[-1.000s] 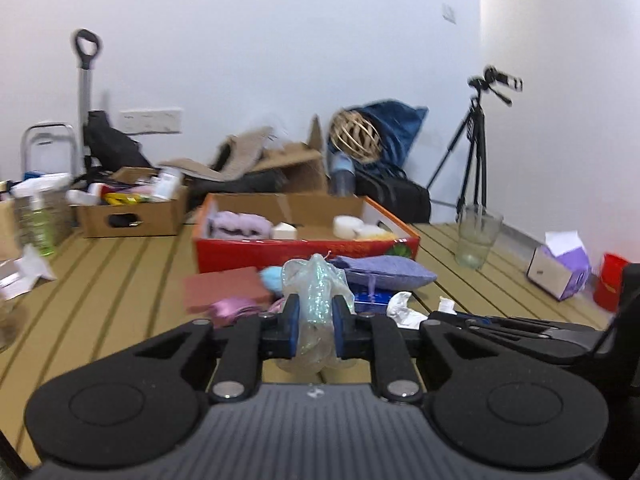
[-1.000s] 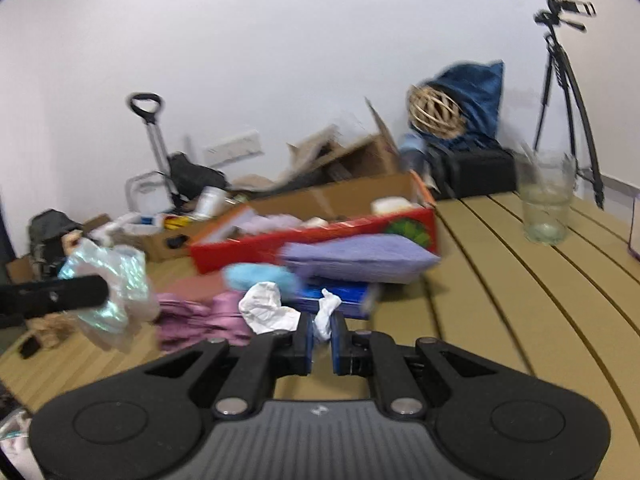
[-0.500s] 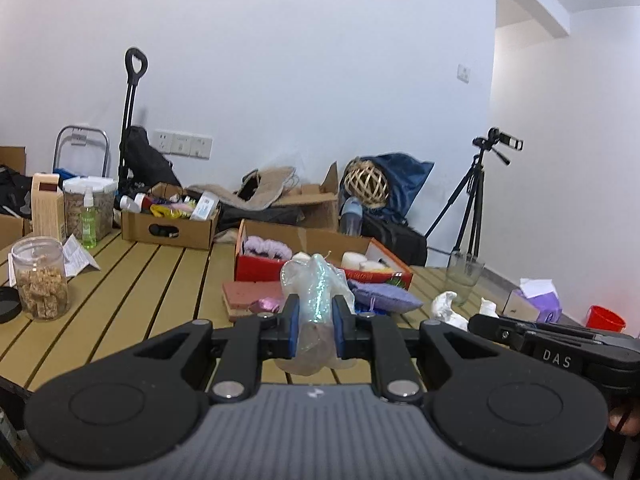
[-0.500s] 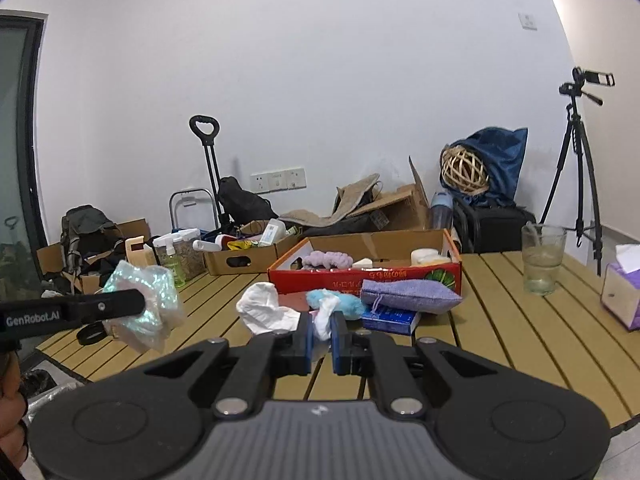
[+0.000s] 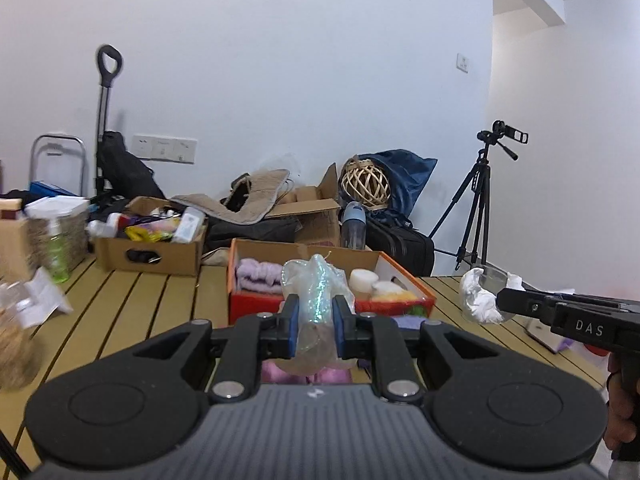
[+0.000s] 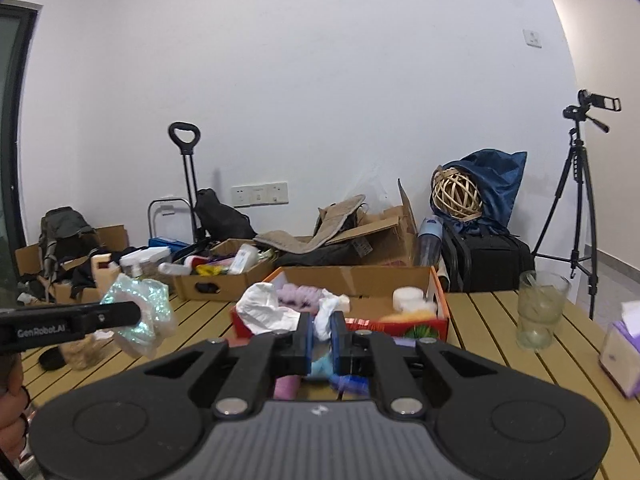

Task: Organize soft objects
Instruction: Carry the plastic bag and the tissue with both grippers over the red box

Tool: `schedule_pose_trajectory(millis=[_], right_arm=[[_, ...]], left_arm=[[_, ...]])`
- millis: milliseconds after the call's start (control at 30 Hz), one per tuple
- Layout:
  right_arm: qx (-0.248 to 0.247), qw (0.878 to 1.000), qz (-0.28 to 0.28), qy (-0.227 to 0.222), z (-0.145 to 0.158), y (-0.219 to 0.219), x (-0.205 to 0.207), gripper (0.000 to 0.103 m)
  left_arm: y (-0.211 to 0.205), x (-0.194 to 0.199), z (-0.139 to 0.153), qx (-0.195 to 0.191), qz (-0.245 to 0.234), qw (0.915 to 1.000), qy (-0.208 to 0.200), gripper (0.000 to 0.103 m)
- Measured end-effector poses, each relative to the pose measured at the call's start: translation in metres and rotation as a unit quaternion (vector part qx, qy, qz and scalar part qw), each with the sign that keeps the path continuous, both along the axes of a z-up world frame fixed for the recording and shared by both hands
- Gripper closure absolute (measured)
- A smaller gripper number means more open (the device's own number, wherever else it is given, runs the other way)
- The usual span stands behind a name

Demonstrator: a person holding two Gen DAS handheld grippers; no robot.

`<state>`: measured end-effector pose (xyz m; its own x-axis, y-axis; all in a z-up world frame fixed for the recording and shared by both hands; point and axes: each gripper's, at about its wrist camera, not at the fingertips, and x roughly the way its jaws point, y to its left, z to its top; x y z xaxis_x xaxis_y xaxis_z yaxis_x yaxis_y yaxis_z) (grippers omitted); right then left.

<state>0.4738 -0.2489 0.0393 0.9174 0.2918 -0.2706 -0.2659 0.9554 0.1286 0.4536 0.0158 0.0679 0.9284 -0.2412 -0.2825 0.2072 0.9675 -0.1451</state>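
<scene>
My left gripper (image 5: 314, 332) is shut on a crumpled clear iridescent plastic bag (image 5: 316, 284) and holds it above the slatted table, in front of the red cardboard box (image 5: 256, 308). The bag also shows in the right wrist view (image 6: 140, 316). My right gripper (image 6: 321, 336) is shut on a crumpled white cloth (image 6: 268, 312), also held in the air before the red box (image 6: 400, 326); the cloth shows in the left wrist view (image 5: 478, 300). The box holds a lilac knitted item (image 5: 258, 276) and white round pads (image 5: 363, 279). Pink, blue and purple soft things lie below the grippers, mostly hidden.
A brown box of bottles (image 5: 150, 248) stands at the back left. A glass (image 6: 540, 308) and a purple tissue box (image 6: 622, 352) stand at the right. A jar (image 5: 14, 344) sits at the left edge. A tripod (image 6: 576, 200) and bags stand behind the table.
Both grippers have moved forward toward the red box while holding their loads. The red box looks nearer and the items on the table in front of it have dropped behind the gripper bodies.
</scene>
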Motion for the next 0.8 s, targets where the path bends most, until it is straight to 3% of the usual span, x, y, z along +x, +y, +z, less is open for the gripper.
schedule_pose_trajectory(millis=[133,333,467,600,633,667,700,767,800], right_arm=[[0.000,1.000,0.006,0.021,0.003,-0.003,0.072,0.094],[-0.008,0.997,0.012,0.076,-0.001,-0.004,0.197,0.094],[-0.019,0.992,0.000,0.123,-0.013,0.001,0.285,0.094],[-0.033,0.985,0.002,0.167,-0.034,0.014,0.363,0.093],[-0.034,0.984,-0.001,0.176,-0.042,0.018,0.379,0.089],[-0.033,0.982,-0.007,0.184,-0.049,0.022,0.396,0.087],[-0.033,0.981,-0.013,0.190,-0.056,0.025,0.410,0.077],[-0.030,0.977,-0.011,0.212,-0.070,0.029,0.429,0.059],[-0.028,0.975,-0.012,0.219,-0.076,0.031,0.436,0.055]], left_arm=[[-0.010,0.073,0.006,0.008,-0.019,0.9996,0.017,0.086],[-0.023,0.192,-0.003,0.018,-0.029,0.9962,0.080,0.085],[-0.020,0.264,-0.019,0.031,-0.014,0.9906,0.133,0.085],[-0.015,0.317,-0.044,0.072,0.001,0.9826,0.171,0.077],[-0.013,0.328,-0.051,0.082,0.005,0.9799,0.182,0.075],[-0.013,0.334,-0.056,0.090,0.010,0.9785,0.185,0.063],[-0.011,0.338,-0.059,0.095,0.018,0.9782,0.184,0.054],[-0.006,0.341,-0.061,0.099,0.021,0.9795,0.174,0.049],[-0.003,0.342,-0.061,0.100,0.017,0.9796,0.174,0.049]])
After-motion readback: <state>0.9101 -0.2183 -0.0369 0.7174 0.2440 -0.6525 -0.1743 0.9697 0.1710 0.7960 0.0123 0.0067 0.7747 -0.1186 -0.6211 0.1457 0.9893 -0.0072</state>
